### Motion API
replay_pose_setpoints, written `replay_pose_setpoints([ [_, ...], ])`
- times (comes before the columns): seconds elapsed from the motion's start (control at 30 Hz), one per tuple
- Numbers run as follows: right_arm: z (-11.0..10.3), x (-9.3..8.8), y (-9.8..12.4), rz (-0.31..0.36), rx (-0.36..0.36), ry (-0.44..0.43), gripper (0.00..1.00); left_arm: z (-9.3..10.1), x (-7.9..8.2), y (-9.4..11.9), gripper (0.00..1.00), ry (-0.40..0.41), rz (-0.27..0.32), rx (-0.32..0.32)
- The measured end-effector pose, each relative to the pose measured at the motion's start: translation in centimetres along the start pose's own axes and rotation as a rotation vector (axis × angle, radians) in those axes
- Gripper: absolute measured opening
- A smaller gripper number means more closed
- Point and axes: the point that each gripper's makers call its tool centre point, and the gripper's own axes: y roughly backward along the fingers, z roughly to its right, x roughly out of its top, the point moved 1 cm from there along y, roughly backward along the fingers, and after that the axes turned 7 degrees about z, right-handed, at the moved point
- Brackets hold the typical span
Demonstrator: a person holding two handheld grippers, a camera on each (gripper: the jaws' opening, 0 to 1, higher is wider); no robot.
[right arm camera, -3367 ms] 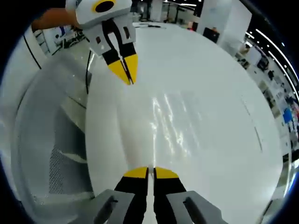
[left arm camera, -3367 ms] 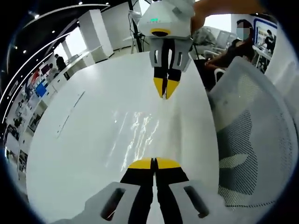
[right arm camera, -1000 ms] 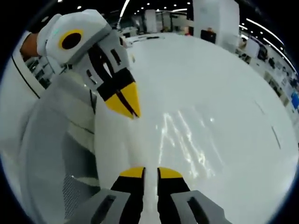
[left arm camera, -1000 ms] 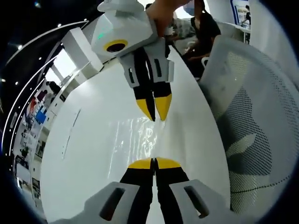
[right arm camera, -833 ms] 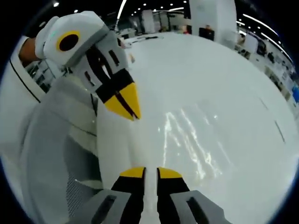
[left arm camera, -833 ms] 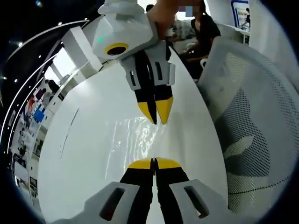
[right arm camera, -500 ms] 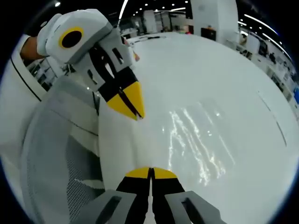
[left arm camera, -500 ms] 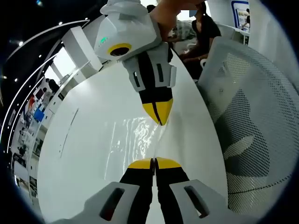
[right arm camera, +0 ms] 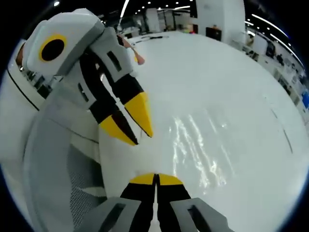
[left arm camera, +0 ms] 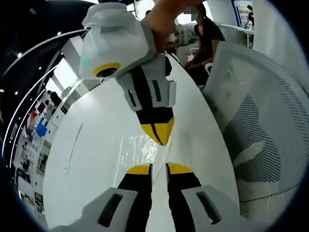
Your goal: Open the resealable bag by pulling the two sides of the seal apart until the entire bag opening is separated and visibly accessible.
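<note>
Flat on the white tabletop (left arm camera: 96,159) lies the clear bag (right arm camera: 203,150), between both grippers. Left gripper (left arm camera: 158,169) stands at its near edge, fingers narrowly apart; right gripper (right arm camera: 155,180) has fingers pressed together at that edge. Beside them stands a mesh chair (left arm camera: 256,135).

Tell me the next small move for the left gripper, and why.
Probably close the left gripper on the near edge of the clear bag. Its fingers are open just above the white table, while the right gripper is shut; whether it pinches the bag is unclear.
</note>
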Motion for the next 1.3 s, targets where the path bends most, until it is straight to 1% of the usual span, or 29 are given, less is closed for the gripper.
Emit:
replay_pose_setpoints([
  [0.13, 0.2, 0.4, 0.2, -0.009, -0.012, -0.008, 0.00, 0.5, 0.4, -0.3, 0.06, -0.023, 0.010, -0.022],
  [0.23, 0.3, 0.7, 0.5, -0.003, -0.015, -0.006, 0.00, 0.9, 0.3, -0.7, 0.06, -0.035, -0.002, -0.035],
  [0.3, 0.2, 0.9, 0.6, 0.001, -0.011, 0.010, 0.00, 0.8, 0.2, -0.9, 0.07, -0.038, -0.008, -0.038],
  [0.43, -0.4, 1.7, 0.9, 0.026, -0.001, 0.077, 0.00, 0.9, 0.2, -1.5, 0.07, -0.025, -0.014, -0.050],
  [0.53, -0.4, 2.0, 1.1, 0.035, -0.005, 0.098, 0.00, 1.3, 0.4, -1.8, 0.07, -0.034, -0.018, -0.063],
  [0.67, -0.1, 2.4, 1.6, 0.048, -0.022, 0.104, 0.00, 1.4, 0.2, -2.2, 0.06, -0.037, -0.031, -0.072],
  [0.87, 1.1, 2.9, 2.6, 0.080, -0.084, 0.108, 0.00, 1.6, 0.1, -2.3, 0.02, -0.036, -0.042, -0.080],
  [1.17, 3.0, 3.8, 3.8, 0.091, -0.194, 0.162, 0.00, 1.5, 0.1, -2.3, 0.01, -0.049, -0.052, -0.083],
  [1.27, 3.3, 3.8, 4.0, 0.088, -0.215, 0.163, 0.00, 1.5, 0.0, -2.3, 0.00, -0.054, -0.058, -0.086],
  [1.3, 3.6, 3.9, 4.2, 0.089, -0.235, 0.170, 0.00, 1.6, -0.1, -2.2, 0.00, -0.053, -0.062, -0.088],
])
